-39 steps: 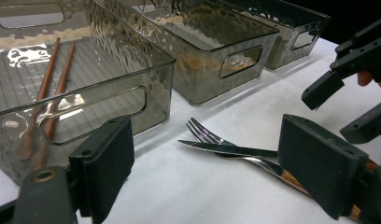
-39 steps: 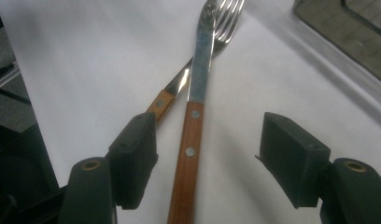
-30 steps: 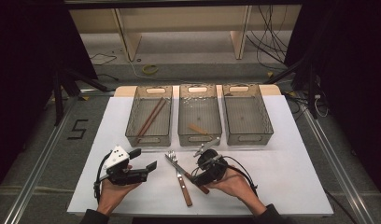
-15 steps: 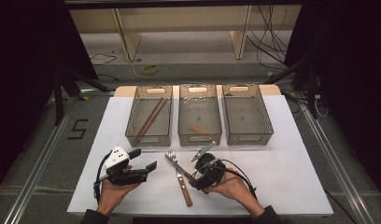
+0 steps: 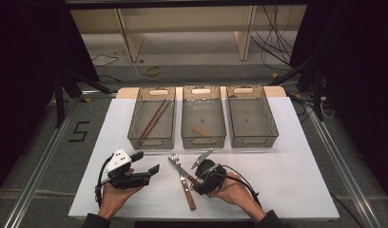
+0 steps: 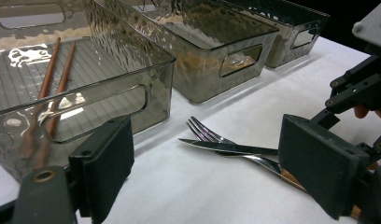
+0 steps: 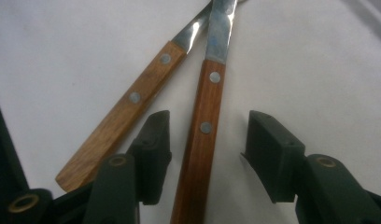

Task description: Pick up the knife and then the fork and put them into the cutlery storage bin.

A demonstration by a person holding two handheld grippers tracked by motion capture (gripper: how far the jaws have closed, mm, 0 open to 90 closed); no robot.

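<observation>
Your right tool, jaws just closing but not yet pressing, straddled the knife handle beside the fork on the surface, while your left tool stood wide.

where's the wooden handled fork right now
In the high view the wooden-handled steel fork lies on the white table, crossed with a knife, before the middle bin.

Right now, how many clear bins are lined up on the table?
3, in a row across the far side: the left bin holding chopsticks, the middle bin holding a small wooden piece, and the right bin, apparently empty.
</observation>
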